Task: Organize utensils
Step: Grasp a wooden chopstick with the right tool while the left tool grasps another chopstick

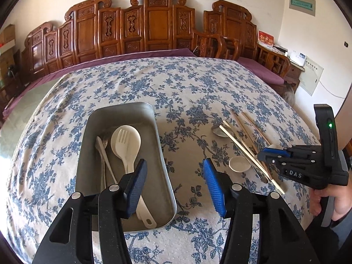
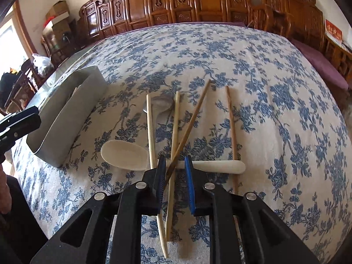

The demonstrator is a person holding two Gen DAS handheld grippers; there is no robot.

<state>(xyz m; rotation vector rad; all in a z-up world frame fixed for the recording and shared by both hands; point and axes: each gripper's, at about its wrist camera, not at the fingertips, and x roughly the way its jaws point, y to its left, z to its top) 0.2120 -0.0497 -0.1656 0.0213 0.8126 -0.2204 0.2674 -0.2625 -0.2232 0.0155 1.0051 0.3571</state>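
A metal tray (image 1: 160,154) sits on the floral tablecloth and holds a white spork (image 1: 125,143) and a metal spoon (image 1: 103,154). My left gripper (image 1: 175,186) is open and empty over the tray's near right corner. To the right lie several chopsticks (image 2: 150,129), a white spoon (image 2: 125,155) and a metal spoon (image 2: 160,105). My right gripper (image 2: 173,173) hangs over this pile, its jaws partly open around a dark brown chopstick (image 2: 191,123) and a pale one (image 2: 175,132). It also shows in the left wrist view (image 1: 267,153). The tray shows at left in the right wrist view (image 2: 66,118).
The tablecloth (image 1: 176,83) covers a round table. Carved wooden chairs (image 1: 154,22) and a purple-cushioned bench (image 1: 259,70) stand behind it. A hand (image 1: 334,198) holds the right gripper at the right edge.
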